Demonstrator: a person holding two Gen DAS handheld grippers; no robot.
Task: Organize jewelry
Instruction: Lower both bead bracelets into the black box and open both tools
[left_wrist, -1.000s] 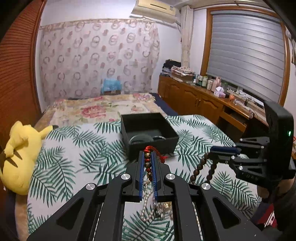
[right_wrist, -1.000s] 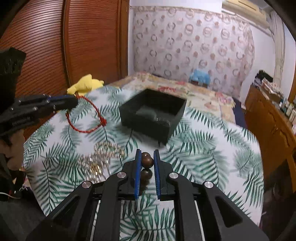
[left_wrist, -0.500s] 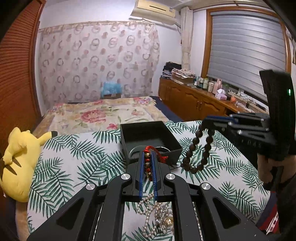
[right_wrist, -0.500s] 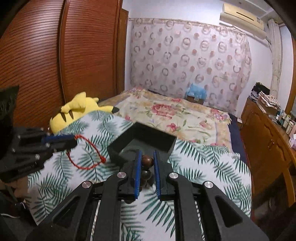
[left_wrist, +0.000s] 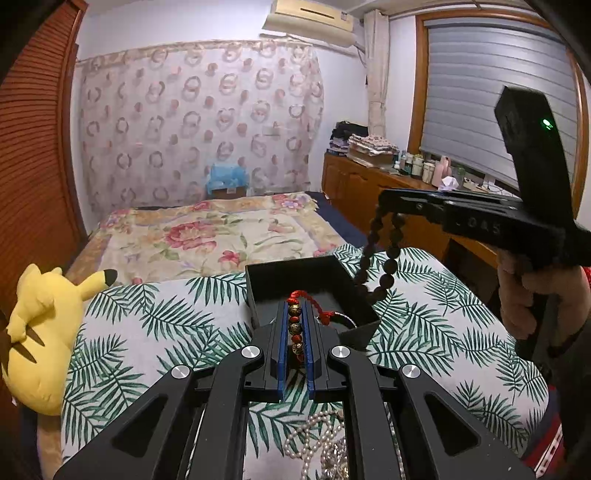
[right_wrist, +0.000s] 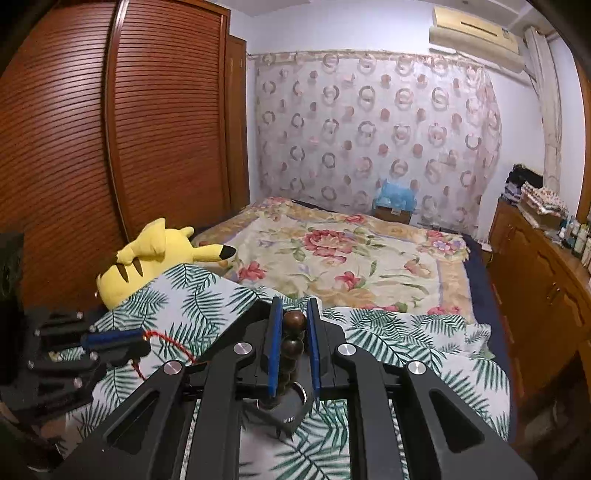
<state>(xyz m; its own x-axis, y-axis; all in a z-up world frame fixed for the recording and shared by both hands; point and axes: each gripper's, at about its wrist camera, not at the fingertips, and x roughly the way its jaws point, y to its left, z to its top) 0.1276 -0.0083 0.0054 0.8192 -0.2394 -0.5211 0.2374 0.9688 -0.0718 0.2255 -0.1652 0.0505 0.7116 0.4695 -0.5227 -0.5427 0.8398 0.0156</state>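
Left wrist view: nearest the lens, a loose heap of small white pearl strands (left_wrist: 317, 443) lies on the palm-leaf print cloth (left_wrist: 155, 325), partly hidden under the tool's black arms. Above it the left gripper (left_wrist: 295, 332) has its blue-padded jaws pinched on a red cord bracelet (left_wrist: 297, 325), whose round gold-and-dark patterned beads sit in a line between the pads while a knotted twisted red cord loops out at the tip, over the near edge of the box. That black box (left_wrist: 295, 277) is square, matte and open-topped, standing on the cloth, with a thin silvery ring visible inside by its near right corner. Just right of and above the box, the right gripper (left_wrist: 384, 201), held in a person's hand, is clamped on a dark wooden bead bracelet (left_wrist: 380, 254); its large, smooth, round brown beads hang in a long loop, the lowest ones at the box's right rim. In the right wrist view two glossy beads (right_wrist: 293, 332) sit between the blue pads. Farther off lie a soft yellow plush toy (left_wrist: 40, 332) and a floral bedspread (left_wrist: 207, 236).
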